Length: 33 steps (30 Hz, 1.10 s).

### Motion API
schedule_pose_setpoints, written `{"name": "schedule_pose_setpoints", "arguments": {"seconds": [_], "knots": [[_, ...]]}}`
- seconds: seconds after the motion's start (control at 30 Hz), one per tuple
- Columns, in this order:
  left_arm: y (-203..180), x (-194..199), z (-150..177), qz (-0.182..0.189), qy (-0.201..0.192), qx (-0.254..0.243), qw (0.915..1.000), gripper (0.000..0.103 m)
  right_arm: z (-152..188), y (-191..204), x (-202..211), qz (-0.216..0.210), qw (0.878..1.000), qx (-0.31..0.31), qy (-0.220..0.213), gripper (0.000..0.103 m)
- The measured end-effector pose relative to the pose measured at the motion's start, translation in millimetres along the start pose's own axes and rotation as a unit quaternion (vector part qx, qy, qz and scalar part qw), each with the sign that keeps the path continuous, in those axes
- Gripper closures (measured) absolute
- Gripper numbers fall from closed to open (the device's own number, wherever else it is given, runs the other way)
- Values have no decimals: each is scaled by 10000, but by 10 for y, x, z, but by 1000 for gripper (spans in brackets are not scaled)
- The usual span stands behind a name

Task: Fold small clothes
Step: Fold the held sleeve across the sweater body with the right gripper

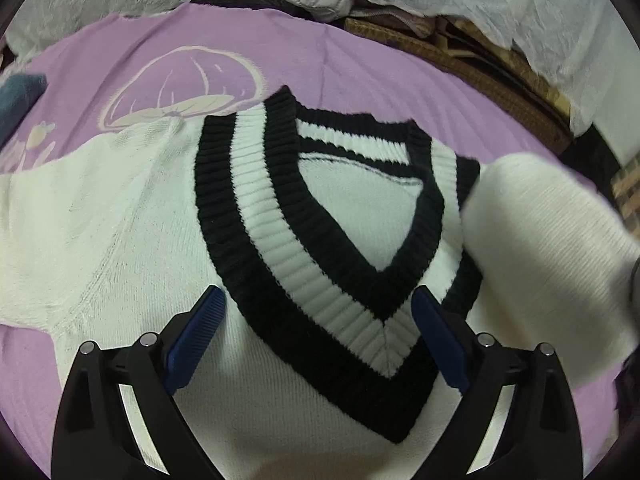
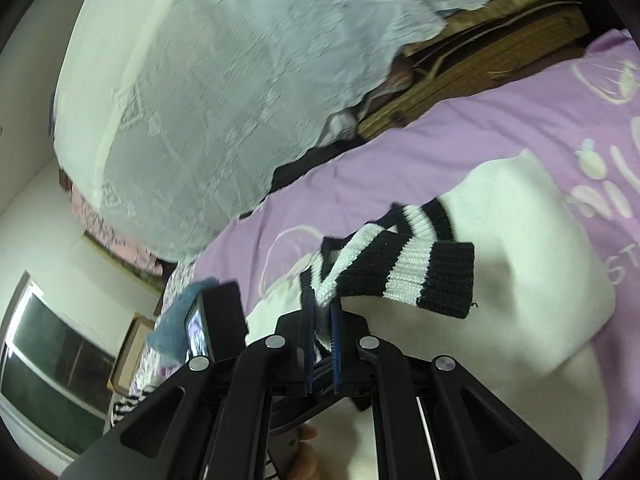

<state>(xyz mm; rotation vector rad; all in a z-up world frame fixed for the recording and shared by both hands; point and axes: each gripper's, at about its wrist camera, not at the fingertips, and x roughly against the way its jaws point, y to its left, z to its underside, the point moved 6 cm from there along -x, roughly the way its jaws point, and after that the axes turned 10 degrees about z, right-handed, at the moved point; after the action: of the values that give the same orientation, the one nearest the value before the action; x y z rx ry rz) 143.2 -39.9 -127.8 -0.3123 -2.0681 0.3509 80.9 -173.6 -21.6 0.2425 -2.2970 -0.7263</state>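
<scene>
Fold barely started. My right gripper (image 2: 322,316) has its fingers pinched tight on the striped cuff (image 2: 424,276), carrying that sleeve across. Left gripper (image 1: 318,336) fingers spread wide, empty, hovering over the sweater (image 1: 132,216), which lies mostly flat on the purple bed (image 1: 360,64). Other sleeve, body still unfolded.

Purple bedspread (image 1: 360,64), white wall (image 2: 36,216), window (image 2: 52,356)
</scene>
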Motion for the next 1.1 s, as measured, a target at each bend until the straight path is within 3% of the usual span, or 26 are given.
{"name": "schedule_pose_setpoints", "arguments": {"seconds": [0.1,0.27,0.3,0.33,0.4,0.5,0.67,0.93,1.0,1.1], "knots": [[136,149,-87,131,-274,277,9992,11,34,187,-108,-6,9999,151,53,96],[486,334,-162,-323,-565,395,9971,11,122,463,-314,-76,9987,403,314,92],[575,353,-163,-485,-571,416,9963,11,173,479,-387,-17,9979,460,450,88],[670,371,-159,-670,-570,447,9951,11,212,474,-445,29,9971,510,563,73],[919,440,-125,-967,-617,612,9915,11,274,457,-489,115,9961,583,648,55],[1177,578,-98,-978,-727,917,9883,11,331,450,-429,25,9946,699,769,55],[1303,847,-102,-1149,-1041,955,9833,11,240,306,-69,56,9952,861,465,55],[796,823,2,-1208,-919,8,9884,11,88,14,55,-207,9975,349,579,55],[720,783,56,-1386,-834,-199,9866,11,135,-43,-44,-118,9964,187,821,55],[695,748,148,-1341,-694,-281,9881,11,265,-162,-158,-63,9930,-133,1173,55]]}}
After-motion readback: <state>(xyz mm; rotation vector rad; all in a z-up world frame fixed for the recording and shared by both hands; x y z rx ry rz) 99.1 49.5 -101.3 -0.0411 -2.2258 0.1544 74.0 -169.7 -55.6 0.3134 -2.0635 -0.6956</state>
